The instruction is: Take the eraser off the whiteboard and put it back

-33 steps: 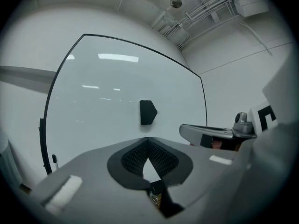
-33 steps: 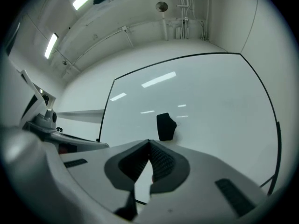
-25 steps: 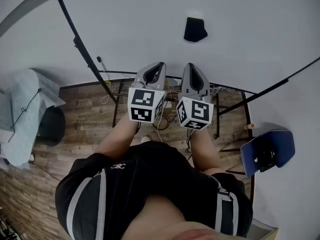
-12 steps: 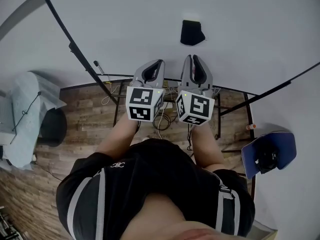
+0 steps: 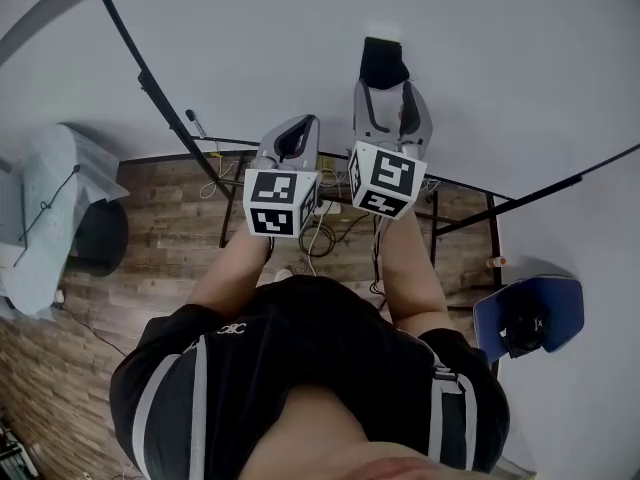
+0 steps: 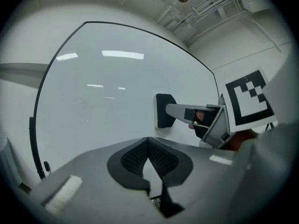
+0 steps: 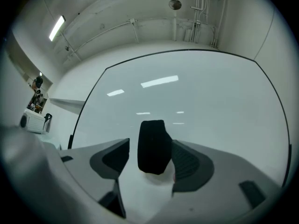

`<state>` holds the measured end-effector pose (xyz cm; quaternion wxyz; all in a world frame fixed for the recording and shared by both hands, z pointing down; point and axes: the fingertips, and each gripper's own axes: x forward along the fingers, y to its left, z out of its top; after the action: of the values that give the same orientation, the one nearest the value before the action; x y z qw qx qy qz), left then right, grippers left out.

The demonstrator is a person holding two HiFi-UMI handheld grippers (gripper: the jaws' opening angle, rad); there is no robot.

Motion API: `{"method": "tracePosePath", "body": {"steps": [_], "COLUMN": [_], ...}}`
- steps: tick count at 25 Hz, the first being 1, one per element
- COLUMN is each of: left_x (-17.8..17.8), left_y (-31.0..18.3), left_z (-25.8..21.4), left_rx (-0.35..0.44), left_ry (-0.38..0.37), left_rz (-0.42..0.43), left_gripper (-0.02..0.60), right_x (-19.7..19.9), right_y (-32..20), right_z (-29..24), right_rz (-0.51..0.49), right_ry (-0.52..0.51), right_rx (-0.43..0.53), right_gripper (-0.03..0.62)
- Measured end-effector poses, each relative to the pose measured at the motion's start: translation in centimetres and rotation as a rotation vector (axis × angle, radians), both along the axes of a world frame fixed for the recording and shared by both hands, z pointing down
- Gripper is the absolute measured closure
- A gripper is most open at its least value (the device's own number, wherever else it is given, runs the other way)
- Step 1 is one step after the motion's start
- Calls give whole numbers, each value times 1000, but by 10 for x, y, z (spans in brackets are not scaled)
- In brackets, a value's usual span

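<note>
Since a second ago, the right gripper [image 5: 386, 94] has gone up in the head view to the eraser [image 5: 383, 62], which before was well apart at its 12 o'clock. Its jaws, then pressed together, are opening now. The black eraser sits between them, on the whiteboard [image 5: 240, 38]. In the right gripper view a gap shows between the left jaw and the eraser, and the right jaw is just beside it. The left gripper [image 5: 296, 134] is at 8 o'clock of the right one, with its jaws pressed together on nothing.
</note>
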<state>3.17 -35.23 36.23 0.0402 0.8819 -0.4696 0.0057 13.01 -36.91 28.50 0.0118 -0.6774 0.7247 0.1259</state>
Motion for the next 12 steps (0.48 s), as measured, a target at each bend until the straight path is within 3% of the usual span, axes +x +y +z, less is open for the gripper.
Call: {"method": "tracePosePath", "body": {"steps": [12], "left_x": [-8], "left_y": [8], "left_z": [-1], "left_rx": [11], "left_ry": [-16], "left_rz": [-22], "left_gripper": [574], "right_x": [2], "right_y": [-27], "right_z": [-9], "right_rz": [61], "right_ry": [55], "right_rx": [-21], "right_gripper": [325]}}
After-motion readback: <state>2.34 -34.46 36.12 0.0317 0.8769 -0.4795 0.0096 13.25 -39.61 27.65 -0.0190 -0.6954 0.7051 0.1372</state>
